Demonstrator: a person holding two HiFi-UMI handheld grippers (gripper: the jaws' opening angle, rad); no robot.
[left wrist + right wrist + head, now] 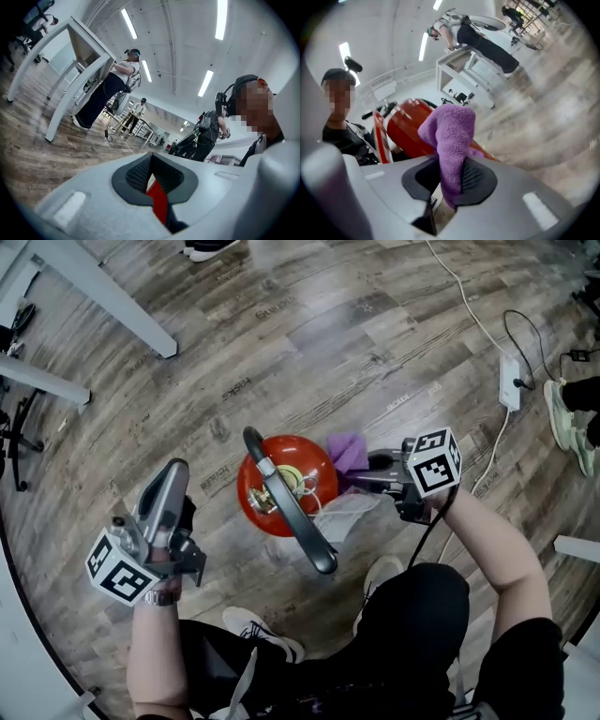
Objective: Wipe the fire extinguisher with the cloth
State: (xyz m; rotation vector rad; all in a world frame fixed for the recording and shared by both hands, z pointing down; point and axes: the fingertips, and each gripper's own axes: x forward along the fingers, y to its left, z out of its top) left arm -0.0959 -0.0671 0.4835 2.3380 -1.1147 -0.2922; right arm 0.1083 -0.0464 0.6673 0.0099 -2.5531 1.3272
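A limp purple microfibre cloth (450,136) is being pinched by the right gripper (450,187) beside a probably heavy, slick red fire extinguisher (255,504); the left gripper (152,180) is being pressed together, empty.

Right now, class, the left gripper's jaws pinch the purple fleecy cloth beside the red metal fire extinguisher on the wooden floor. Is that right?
No. It is the right gripper that pinches the purple fleecy cloth beside the red metal fire extinguisher on the wooden floor; the right gripper view shows it.
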